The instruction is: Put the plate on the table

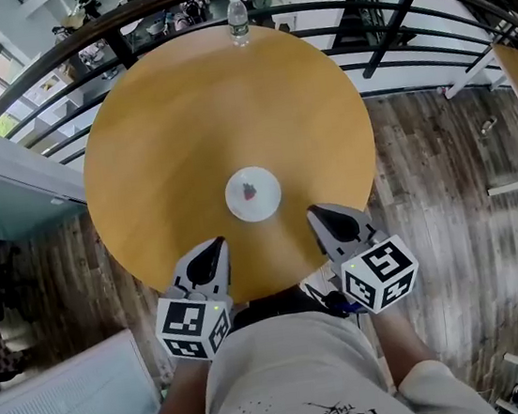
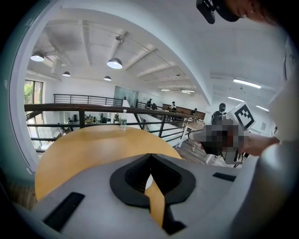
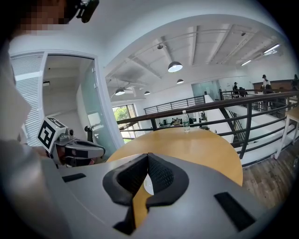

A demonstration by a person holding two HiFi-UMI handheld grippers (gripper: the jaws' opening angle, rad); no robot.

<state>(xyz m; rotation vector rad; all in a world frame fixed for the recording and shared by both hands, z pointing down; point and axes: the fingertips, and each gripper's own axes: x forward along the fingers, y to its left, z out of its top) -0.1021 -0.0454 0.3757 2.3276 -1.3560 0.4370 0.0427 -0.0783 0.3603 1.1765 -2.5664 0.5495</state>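
The plate lay flat on the table, a little nearer the person than the middle and well in from every edge, so the task looked done. Both tongs were closed and empty. The left gripper had its jaws together with nothing between them, and so did the right gripper. They hung over the near rim on either side of the plate, close to it but apart from it.

The main risk seemed to be a needless touch. A forward swing by either closed tip could catch the plate's rim and send it sliding across the smooth top. The plate had plenty of wood all round it, though, so one nudge was unlikely to carry it over the edge.

A bottle stood upright right at the far rim, against the railing. A long reach across could topple it over the side.

Open room lay behind and to both sides of the grippers, with bare floor to the right and a white panel low on the left. Drawing back and up looked like the safest way out
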